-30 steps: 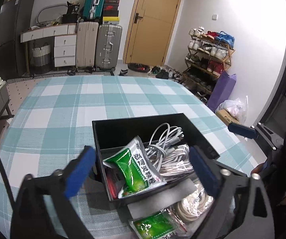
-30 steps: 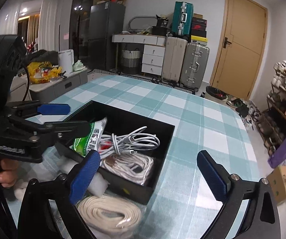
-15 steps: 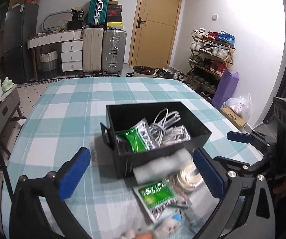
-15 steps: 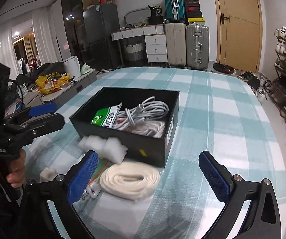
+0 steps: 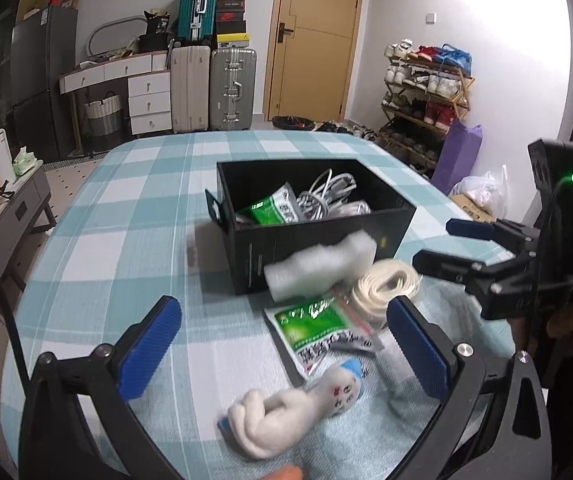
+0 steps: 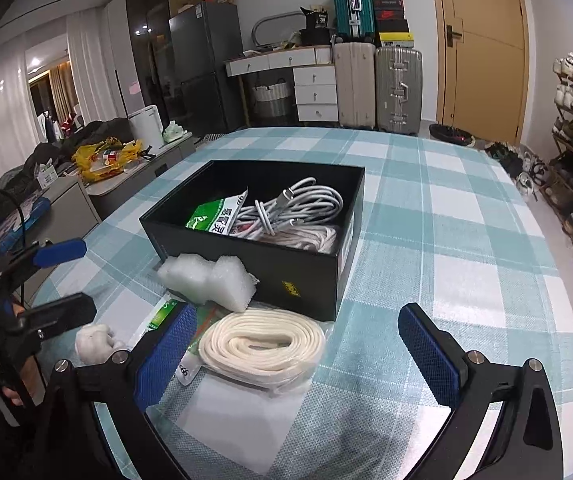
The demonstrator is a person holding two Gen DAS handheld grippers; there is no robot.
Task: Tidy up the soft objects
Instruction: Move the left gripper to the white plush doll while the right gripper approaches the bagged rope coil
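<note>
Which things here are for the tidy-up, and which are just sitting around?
For the job: black box, white foam, coiled white strap, green packet, white sock, cables in the box.

Just lying about: suitcases, shoe rack, yellow bag.

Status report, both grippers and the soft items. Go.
Left gripper open, empty. Right gripper open, empty. Rope coil, foam, sock outside black box.

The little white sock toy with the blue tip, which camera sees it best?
The left wrist view. The white sock toy lies whole on the checked tablecloth, near the camera, slightly blurred. In the right wrist view only a white lump of it shows, far left, beside the left tool.
</note>
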